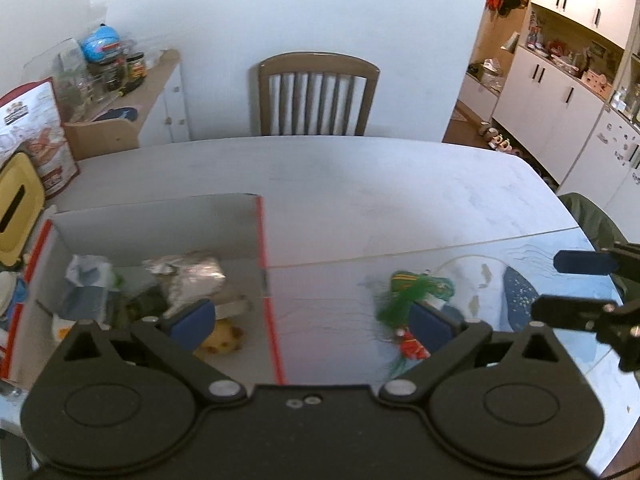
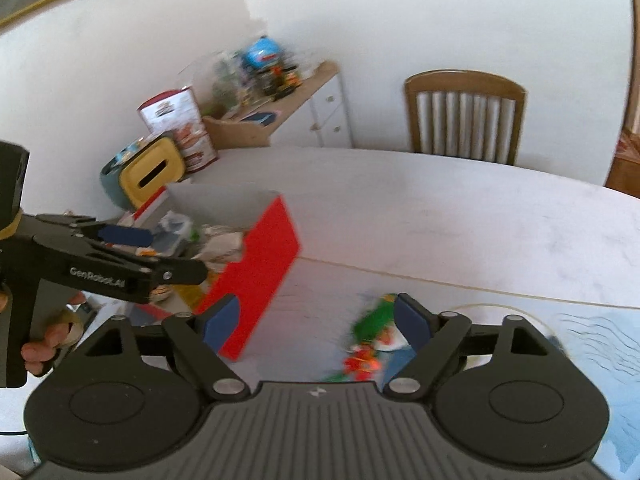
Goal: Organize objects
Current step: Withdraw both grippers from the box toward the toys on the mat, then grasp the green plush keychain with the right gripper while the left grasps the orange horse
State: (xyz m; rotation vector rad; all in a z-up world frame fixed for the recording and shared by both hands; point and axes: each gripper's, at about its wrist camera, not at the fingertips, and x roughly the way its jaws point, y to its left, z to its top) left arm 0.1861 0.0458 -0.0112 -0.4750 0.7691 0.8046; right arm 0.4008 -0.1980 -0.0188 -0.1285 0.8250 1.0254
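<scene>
A wooden chair (image 1: 318, 94) stands behind the white bench (image 1: 360, 184). A low cabinet (image 1: 160, 96) carries jars, and white cupboards (image 1: 560, 92) stand far right.

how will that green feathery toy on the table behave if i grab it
The green feathery toy looks soft and probably light, so it would likely flop and dangle. Its loose strands may slip between the fingers. It seems unlikely to roll, lying flat beside the red-sided box.

Black plastic left gripper (image 1: 310, 322) with blue pads, silver pivot screws, white "GenRobot.AI" lettering, bare-skinned fingers (image 2: 40, 350)
</scene>
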